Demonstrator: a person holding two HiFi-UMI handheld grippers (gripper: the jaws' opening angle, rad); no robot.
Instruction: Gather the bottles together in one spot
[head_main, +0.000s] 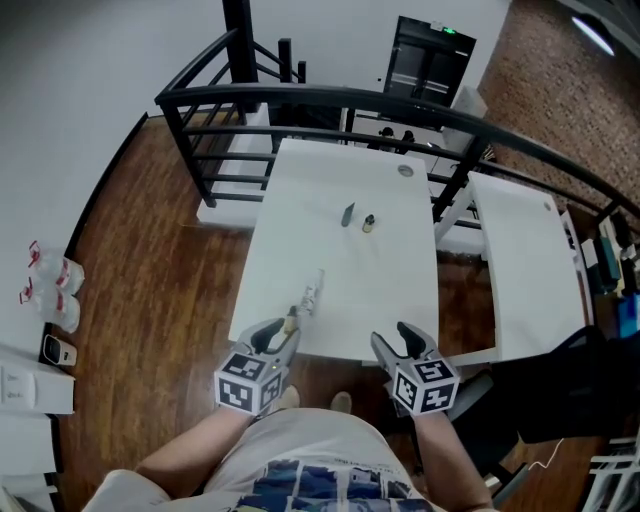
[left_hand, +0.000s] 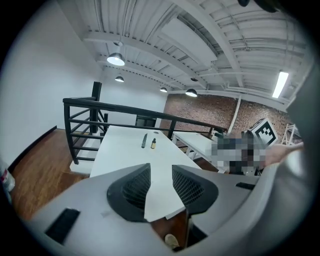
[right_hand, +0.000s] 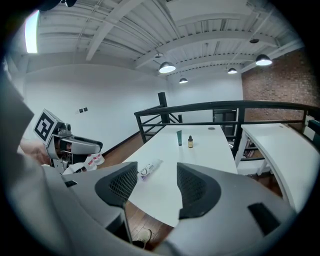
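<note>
Three bottles are on the white table (head_main: 400, 270). A dark green tube (head_main: 347, 213) (right_hand: 179, 137) (left_hand: 144, 140) and a small amber bottle (head_main: 368, 223) (right_hand: 190, 141) (left_hand: 153, 143) stand close together at the far middle. A clear bottle with a purple label (head_main: 313, 292) (right_hand: 150, 168) lies on its side near the front edge. My left gripper (head_main: 283, 332) (left_hand: 161, 187) hovers at the table's front edge just short of the clear bottle, open with nothing between its jaws. My right gripper (head_main: 400, 342) (right_hand: 157, 187) is at the front right edge, open and holding nothing.
A black railing (head_main: 300, 100) runs round the table's far and left sides. A second white table (head_main: 520, 250) stands to the right. A black cabinet (head_main: 430, 60) is beyond. Several plastic bottles (head_main: 52, 285) sit on the wood floor at the left.
</note>
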